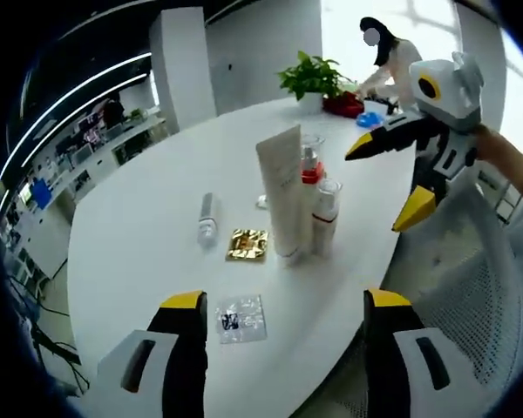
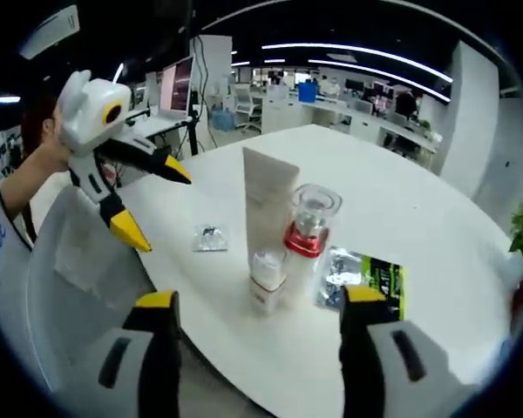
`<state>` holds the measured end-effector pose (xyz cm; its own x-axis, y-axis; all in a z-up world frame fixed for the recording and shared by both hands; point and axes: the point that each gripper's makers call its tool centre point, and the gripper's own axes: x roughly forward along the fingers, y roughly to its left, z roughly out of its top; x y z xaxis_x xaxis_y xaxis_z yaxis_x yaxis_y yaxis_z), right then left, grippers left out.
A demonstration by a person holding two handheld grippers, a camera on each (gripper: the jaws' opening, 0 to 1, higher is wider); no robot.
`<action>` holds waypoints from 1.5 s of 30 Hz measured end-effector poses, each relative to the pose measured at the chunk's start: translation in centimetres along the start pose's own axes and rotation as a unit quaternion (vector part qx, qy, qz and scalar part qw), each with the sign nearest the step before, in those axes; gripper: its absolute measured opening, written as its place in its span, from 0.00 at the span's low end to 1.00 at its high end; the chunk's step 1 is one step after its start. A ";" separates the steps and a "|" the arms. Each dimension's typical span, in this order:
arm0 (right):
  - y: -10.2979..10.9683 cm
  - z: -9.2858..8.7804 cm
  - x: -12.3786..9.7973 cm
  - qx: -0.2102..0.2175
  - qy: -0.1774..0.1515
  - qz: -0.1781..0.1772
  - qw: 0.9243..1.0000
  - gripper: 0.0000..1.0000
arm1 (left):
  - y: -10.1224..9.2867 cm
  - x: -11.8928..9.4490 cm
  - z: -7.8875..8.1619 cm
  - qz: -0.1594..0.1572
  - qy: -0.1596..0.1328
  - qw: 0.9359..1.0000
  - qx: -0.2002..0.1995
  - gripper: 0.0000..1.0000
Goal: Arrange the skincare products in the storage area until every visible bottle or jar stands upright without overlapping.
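Observation:
A tall white tube stands on the white table. Close beside it stand a bottle with a red collar and a small clear-capped bottle. A slim bottle lies on its side to their left. My left gripper is open, short of the group. My right gripper hangs open at the table's right edge. In the right gripper view the tube, red-collared bottle and small bottle stand just ahead of my open right gripper. My left gripper is open at the left.
A gold sachet and a clear sachet lie flat near the group. A silver and green sachet lies by the bottles. A white mesh chair stands at the table edge. A plant and a person are at the far end.

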<state>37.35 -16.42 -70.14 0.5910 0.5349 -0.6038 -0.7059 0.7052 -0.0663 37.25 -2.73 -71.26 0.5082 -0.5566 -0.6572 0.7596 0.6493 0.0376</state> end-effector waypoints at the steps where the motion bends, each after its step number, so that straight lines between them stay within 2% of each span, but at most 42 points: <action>1: 0.0 0.1 -0.1 -0.001 -0.001 0.000 1.000 0.78 | 0.1 -0.2 -0.1 0.002 0.001 1.000 0.000 0.74; 9: 0.2 0.8 -0.1 -0.014 -0.004 -0.005 1.000 0.89 | 0.5 -1.3 -0.1 0.011 -0.006 1.000 -0.011 0.79; 13: 0.3 1.1 -0.1 -0.017 -0.008 -0.005 1.000 0.91 | 0.8 -1.5 -0.1 0.015 -0.007 1.000 -0.013 0.86; 27: 0.2 0.9 -0.2 -0.016 0.000 -0.014 1.000 0.99 | 0.8 -1.3 -0.7 0.001 0.004 1.000 -0.012 0.97; 38: -0.3 0.7 -0.2 -0.007 0.006 -0.016 1.000 1.00 | 1.9 -0.7 -0.6 -0.001 0.008 1.000 -0.019 0.97; 45: -1.0 0.4 0.2 0.004 0.012 -0.016 1.000 1.00 | 3.4 0.5 -0.8 0.006 0.021 0.999 -0.024 0.97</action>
<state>38.32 -16.79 -69.84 0.6033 0.5005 -0.6210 -0.6835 0.7257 -0.0791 39.75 -0.41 -72.05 0.4996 -0.5268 -0.6877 0.7325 0.6807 0.0107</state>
